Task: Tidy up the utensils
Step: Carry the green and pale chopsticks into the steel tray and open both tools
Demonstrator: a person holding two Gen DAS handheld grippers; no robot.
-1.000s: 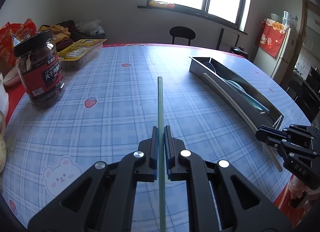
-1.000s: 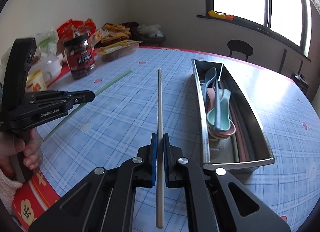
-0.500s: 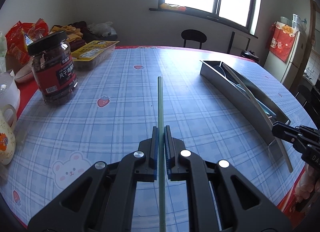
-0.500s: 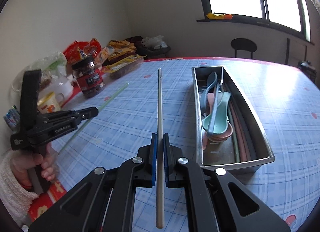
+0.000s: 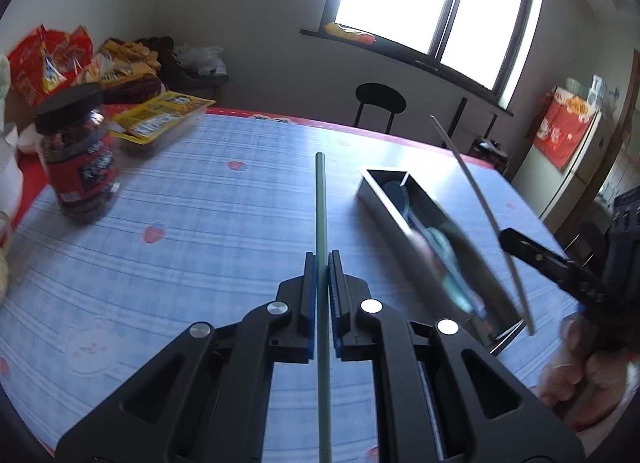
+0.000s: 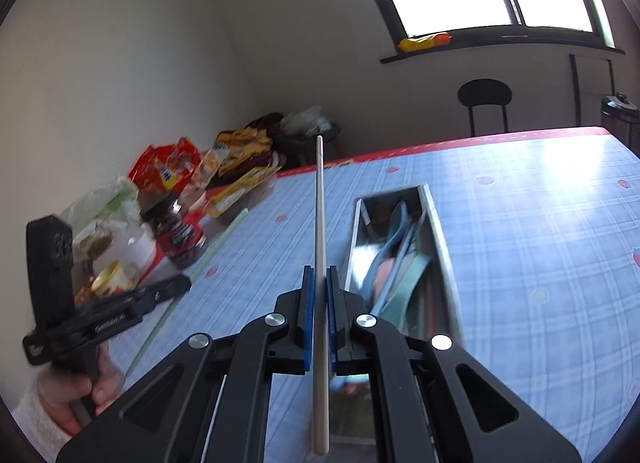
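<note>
Gripping a thin green chopstick [image 5: 322, 223], the left gripper [image 5: 322, 283] has its blue-padded fingers [image 5: 308, 295] pinched tight on the round shaft, which points straight ahead above the surface [image 5: 200, 231]. Right gripper [image 6: 319, 299] same deal: fingers [image 6: 307, 311] clamped on a cream chopstick [image 6: 320, 243], slim, smooth, raised above the near end of the tray. Readable writing: white lettering on the side of the left gripper in the right wrist view, looks like "GenRobot.AI", partly blurred. Jar label text too blurred to read.

Metal tray [image 6: 440, 239], long, narrow, shiny steel, sits on the surface to the right of both chopsticks. Inside: pastel spoons [image 6: 394, 263], blue, pink and mint, plastic-looking, piled lengthwise, plus a few long sticks along one wall, colours hard to tell.

Surface covered in a blue-and-white plaid cloth with small red strawberry prints, red border at the edge. Jar [image 5: 78, 167], clear with black lid and red label, dark contents, stands upright at the left side. Snack packets [image 5: 52, 59], red and yellow foil, heaped behind it. Black round-backed chair [image 6: 484, 103] against the far wall under the window.
</note>
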